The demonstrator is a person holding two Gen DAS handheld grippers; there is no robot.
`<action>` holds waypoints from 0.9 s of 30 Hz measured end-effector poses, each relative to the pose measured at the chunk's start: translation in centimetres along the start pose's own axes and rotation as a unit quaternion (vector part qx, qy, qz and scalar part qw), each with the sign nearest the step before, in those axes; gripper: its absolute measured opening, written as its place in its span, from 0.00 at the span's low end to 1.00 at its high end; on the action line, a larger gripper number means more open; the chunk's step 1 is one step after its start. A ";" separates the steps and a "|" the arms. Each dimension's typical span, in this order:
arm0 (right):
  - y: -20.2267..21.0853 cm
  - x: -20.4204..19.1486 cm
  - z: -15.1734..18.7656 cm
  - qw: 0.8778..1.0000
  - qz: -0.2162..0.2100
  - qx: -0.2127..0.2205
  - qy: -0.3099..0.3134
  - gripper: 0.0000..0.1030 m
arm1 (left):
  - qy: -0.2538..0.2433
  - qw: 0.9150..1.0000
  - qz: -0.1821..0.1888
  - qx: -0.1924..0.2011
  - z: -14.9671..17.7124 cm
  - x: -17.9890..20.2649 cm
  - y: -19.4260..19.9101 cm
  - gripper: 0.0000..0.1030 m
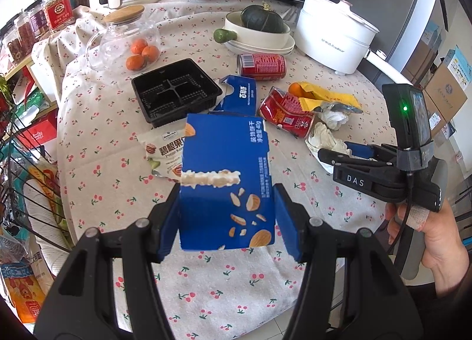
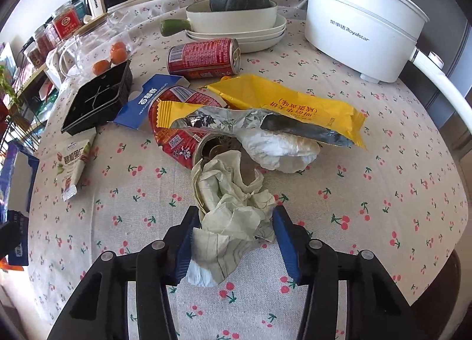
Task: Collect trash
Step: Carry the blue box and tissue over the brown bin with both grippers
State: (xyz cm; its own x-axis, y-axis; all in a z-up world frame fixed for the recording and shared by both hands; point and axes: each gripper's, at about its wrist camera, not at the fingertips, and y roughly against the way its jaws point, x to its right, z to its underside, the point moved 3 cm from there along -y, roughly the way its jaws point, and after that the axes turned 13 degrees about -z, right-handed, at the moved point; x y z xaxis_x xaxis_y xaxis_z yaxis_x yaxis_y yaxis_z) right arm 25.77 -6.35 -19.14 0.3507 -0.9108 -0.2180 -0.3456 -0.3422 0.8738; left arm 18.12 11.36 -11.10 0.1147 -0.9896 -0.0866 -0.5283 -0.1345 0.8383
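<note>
My left gripper (image 1: pixel 227 192) is shut on a blue biscuit box (image 1: pixel 224 163), held upright above the cherry-print tablecloth (image 1: pixel 236 281). At the right edge of the left wrist view a hand holds my right gripper (image 1: pixel 336 154). In its own view the right gripper (image 2: pixel 236 210) has its blue pads against both sides of a crumpled cream paper (image 2: pixel 233 210) lying on the cloth. Behind the paper sit a crushed red can (image 2: pixel 177 136), a white tissue wad (image 2: pixel 280 151) and a yellow foil wrapper (image 2: pixel 283 104).
More litter lies further back: a red can on its side (image 2: pixel 203 58), a flat blue carton (image 2: pixel 141 104), a black plastic tray (image 2: pixel 97 101) and a nut packet (image 2: pixel 73 166). A white electric pot (image 2: pixel 360 21), stacked dishes with a squash (image 2: pixel 236 15) and a glass jar (image 1: pixel 126 36) stand behind.
</note>
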 end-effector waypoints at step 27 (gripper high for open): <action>9.8 2.7 3.5 0.999 0.019 0.028 0.017 0.49 | -0.032 0.998 0.024 0.039 0.0 5.0 2.8 0.59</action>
State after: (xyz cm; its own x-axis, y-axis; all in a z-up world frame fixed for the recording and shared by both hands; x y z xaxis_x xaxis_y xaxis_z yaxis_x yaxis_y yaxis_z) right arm 20.30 -12.97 -12.63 0.3660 -0.9153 -0.1683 -0.4067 -0.3200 0.8557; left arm 17.21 6.07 -9.13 0.0355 -0.9958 -0.0840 -0.5960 -0.0886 0.7981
